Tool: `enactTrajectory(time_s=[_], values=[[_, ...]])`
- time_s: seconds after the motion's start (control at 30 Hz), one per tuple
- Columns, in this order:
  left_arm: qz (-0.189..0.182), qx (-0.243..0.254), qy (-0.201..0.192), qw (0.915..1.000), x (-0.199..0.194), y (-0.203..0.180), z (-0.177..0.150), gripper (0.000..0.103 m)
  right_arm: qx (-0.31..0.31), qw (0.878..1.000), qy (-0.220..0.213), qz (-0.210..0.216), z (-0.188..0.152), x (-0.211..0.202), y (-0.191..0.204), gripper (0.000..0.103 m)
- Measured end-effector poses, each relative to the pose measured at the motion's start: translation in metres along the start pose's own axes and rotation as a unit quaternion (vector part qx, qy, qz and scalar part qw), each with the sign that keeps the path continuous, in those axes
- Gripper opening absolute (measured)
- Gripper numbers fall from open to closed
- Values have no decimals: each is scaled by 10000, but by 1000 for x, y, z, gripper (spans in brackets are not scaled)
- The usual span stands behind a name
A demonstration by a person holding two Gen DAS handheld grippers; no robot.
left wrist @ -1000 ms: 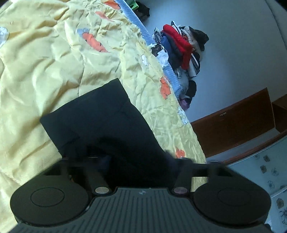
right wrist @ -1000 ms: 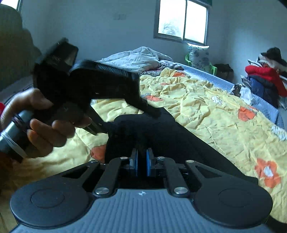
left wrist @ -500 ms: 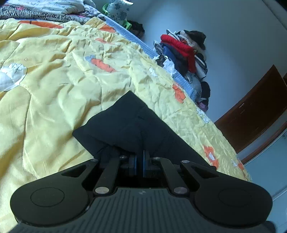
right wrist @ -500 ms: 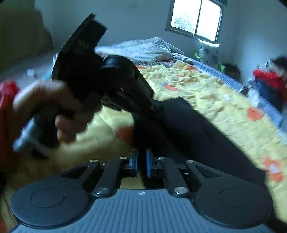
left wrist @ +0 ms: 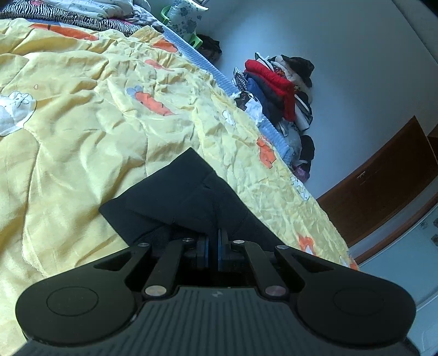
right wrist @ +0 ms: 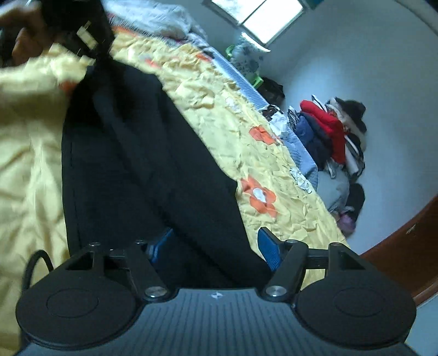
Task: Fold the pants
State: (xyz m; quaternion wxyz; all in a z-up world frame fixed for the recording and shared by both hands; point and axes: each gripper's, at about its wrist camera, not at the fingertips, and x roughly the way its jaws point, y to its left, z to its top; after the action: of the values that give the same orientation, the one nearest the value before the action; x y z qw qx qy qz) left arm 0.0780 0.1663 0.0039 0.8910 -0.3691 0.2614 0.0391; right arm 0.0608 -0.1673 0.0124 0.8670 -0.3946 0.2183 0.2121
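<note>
Black pants (left wrist: 186,202) lie on a yellow quilt (left wrist: 82,131) on the bed. In the left wrist view my left gripper (left wrist: 213,246) is shut, with the pants' near edge pinched between its blue pads. In the right wrist view the pants (right wrist: 142,169) stretch as a long dark band away from me. My right gripper (right wrist: 216,246) is open, its blue pads wide apart over the near end of the pants. The hand-held left gripper (right wrist: 68,27) shows blurred at the top left of that view, at the far end of the pants.
A pile of clothes (left wrist: 279,93) with a red garment sits past the bed's right edge, also in the right wrist view (right wrist: 331,131). Grey bedding (left wrist: 82,8) lies at the bed's head. A brown wooden cabinet (left wrist: 383,180) stands to the right. A window (right wrist: 257,19) is behind.
My left gripper shut on the pants' edge. My right gripper went from shut to wide open and swung right along the pants; the left hand moved to the far top left.
</note>
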Motion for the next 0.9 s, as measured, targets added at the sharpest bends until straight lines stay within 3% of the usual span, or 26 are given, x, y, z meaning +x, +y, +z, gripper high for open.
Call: enactTrajectory(time_s=[0.17, 0.23, 0.3, 0.37, 0.47, 0.77, 0.9], values=[[-78, 77, -74, 9999, -2, -8, 4, 5, -487, 9986, 10, -203, 1, 17, 21, 65], [-72, 71, -78, 9999, -1, -9, 6, 5, -534, 9981, 65, -313, 2, 25, 22, 48], [-43, 73, -88, 9999, 1, -9, 6, 5, -436, 9984, 197, -301, 4, 32, 16, 20], [-6, 83, -91, 9999, 1, -7, 6, 5, -302, 9989, 246, -248, 6, 35, 9, 8], [60, 109, -65, 9999, 0, -3, 4, 5, -278, 9992, 221, -169, 7, 26, 7, 6], [285, 104, 139, 9994, -7, 17, -4, 6, 98, 9914, 437, 1230, -3, -24, 23, 6], [458, 339, 209, 9982, -2, 14, -8, 6, 129, 9890, 477, 1395, -4, -25, 34, 6]])
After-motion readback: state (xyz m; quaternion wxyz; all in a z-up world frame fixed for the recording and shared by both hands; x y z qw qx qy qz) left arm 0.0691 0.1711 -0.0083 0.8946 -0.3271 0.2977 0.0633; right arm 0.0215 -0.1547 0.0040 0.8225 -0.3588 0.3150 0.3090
